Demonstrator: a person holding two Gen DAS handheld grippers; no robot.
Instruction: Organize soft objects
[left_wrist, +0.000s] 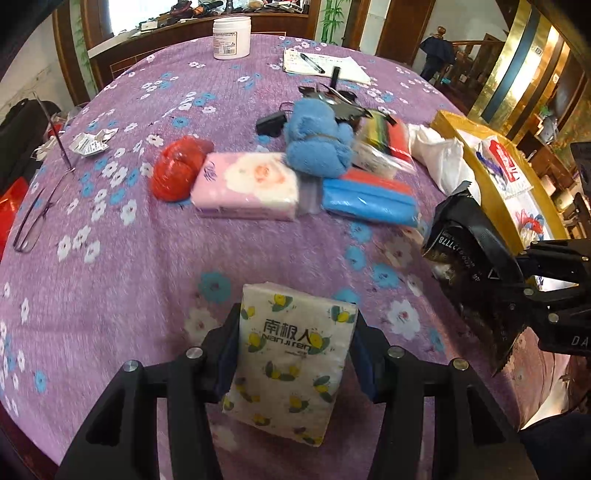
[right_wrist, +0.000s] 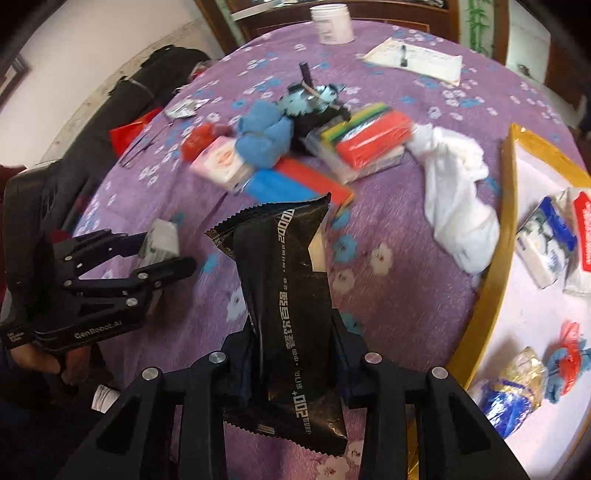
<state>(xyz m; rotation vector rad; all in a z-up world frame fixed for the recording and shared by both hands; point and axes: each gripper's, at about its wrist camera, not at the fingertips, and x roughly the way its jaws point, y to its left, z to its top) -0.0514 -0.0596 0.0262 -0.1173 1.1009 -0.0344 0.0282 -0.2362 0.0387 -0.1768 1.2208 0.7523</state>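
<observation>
Left wrist view, near field: my left tongs (left_wrist: 295, 363) pinch a tissue pack (left_wrist: 291, 358) across its sides, held above the purple flowered tablecloth (left_wrist: 147, 277). Print on the pack reads "NanJiRen" under three Chinese characters, with yellow lemons around it. At the right edge my right tongs (left_wrist: 491, 280) show, clamped on a black packet (left_wrist: 465, 240).

Right wrist view, near field: right tongs (right_wrist: 291, 354) squeeze the black packet (right_wrist: 288, 314) at its waist, pads pressed in. The packet stands roughly upright and blocks the middle of the table. Legible on it: "200+" and "2000"; the rest is Chinese print. My left tongs (right_wrist: 162, 254) sit to the left, body marked "GenRobot.AI", a hand (right_wrist: 37, 360) beneath them.

Middle of the table: pink tissue pack (left_wrist: 247, 186), red plastic bundle (left_wrist: 177, 168) touching its left end, blue towel (left_wrist: 317, 144) behind it, blue and red flat pack (left_wrist: 369, 199) to its right, a bagged stack of coloured cloths (left_wrist: 384, 142), and a white cloth (right_wrist: 458, 206) lying just beside the tray.

Right side: gold-rimmed tray (right_wrist: 491, 251) already holds several tissue packs and small bundles.

Far: eyeglasses (left_wrist: 37, 210) at the left, white jar (left_wrist: 232, 37), notepad (left_wrist: 325, 64) with a pen (left_wrist: 312, 62) on it. Jar label too small to read.
</observation>
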